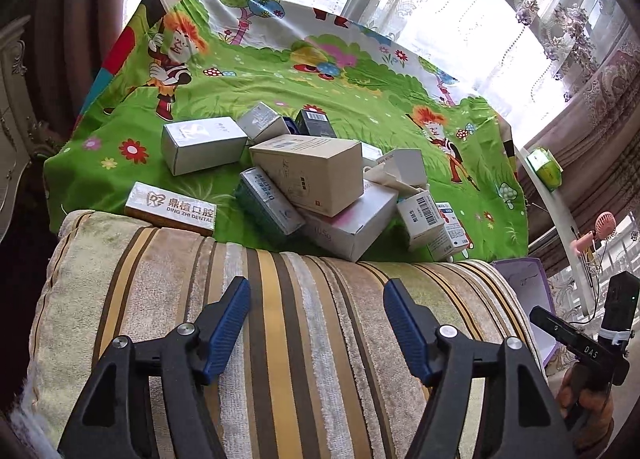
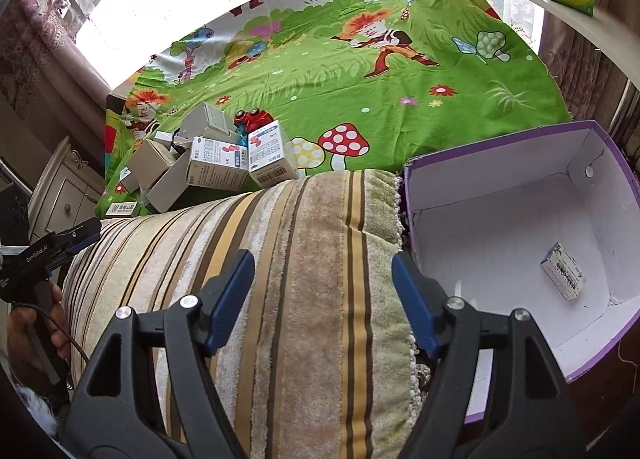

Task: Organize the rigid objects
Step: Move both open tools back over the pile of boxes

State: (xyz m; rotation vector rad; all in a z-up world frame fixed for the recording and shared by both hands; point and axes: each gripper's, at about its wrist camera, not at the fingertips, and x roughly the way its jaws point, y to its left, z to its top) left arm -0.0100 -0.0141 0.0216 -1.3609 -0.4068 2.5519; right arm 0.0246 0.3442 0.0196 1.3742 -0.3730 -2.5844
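Left gripper point(image 1: 316, 323) and right gripper point(image 2: 323, 299): fingers spread wide, holding nothing, above the striped cushion point(image 1: 280, 299). Boxes point(image 1: 308, 175) piled near the tabletop's front edge.

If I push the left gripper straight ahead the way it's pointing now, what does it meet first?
Probably the striped cushion: the open left gripper hangs just above it, aimed along its top. If it clears the far edge, the pile of boxes comes next. Depth is unclear.

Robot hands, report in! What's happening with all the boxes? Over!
Left gripper open, right gripper open, both empty. Box pile unsorted; one small box in purple bin. Striped cushion between.
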